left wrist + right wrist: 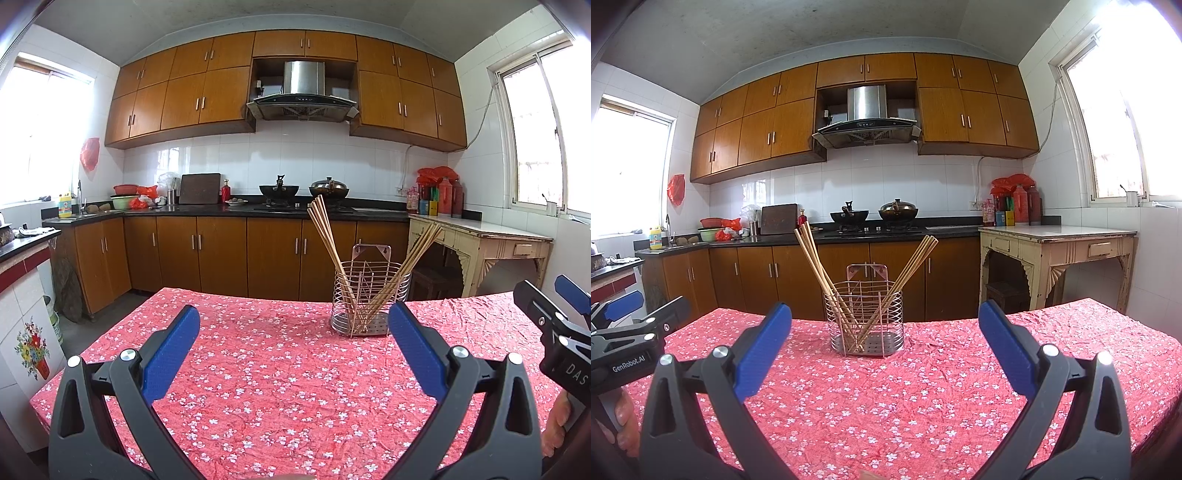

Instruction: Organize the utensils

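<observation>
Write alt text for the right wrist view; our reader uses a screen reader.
An open hand-held gripper points at a wire caddy on a red floral tablecloth, with chopsticks fanning left and right from it. The other hand-held gripper shows at the left edge; behind are wooden cabinets.

Both wrist cameras face the kitchen counter from low over the table (258,369), sharing the chopstick basket (864,317).
</observation>
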Available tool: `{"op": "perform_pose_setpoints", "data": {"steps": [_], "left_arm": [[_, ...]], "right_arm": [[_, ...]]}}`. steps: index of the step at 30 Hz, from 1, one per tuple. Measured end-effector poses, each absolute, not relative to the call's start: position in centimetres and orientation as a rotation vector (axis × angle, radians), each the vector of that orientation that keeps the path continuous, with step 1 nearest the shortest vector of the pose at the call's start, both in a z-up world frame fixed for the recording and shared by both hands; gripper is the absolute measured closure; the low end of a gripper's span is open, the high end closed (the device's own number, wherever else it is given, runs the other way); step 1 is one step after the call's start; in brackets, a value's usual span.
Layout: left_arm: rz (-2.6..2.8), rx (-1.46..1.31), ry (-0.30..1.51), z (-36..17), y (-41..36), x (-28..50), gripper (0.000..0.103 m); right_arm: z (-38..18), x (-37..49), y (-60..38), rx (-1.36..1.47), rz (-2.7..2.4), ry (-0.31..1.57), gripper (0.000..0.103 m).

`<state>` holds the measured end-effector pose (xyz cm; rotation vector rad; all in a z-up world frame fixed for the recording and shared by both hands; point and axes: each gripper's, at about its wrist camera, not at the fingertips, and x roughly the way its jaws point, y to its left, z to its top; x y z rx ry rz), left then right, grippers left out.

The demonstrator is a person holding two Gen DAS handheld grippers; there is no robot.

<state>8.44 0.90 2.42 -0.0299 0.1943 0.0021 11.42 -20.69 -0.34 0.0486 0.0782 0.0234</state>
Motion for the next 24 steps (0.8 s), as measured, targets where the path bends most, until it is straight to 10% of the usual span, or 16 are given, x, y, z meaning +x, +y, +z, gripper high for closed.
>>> {"op": "perform_pose_setpoints", "data": {"steps": [24], "left_arm": [[-0.007,-0.035,0.198,2.51,0.90,8.25,0.002]], "right_arm": [[-0.59,11.32,-20.19,0.055,0.027,0.083,0.004]]}}
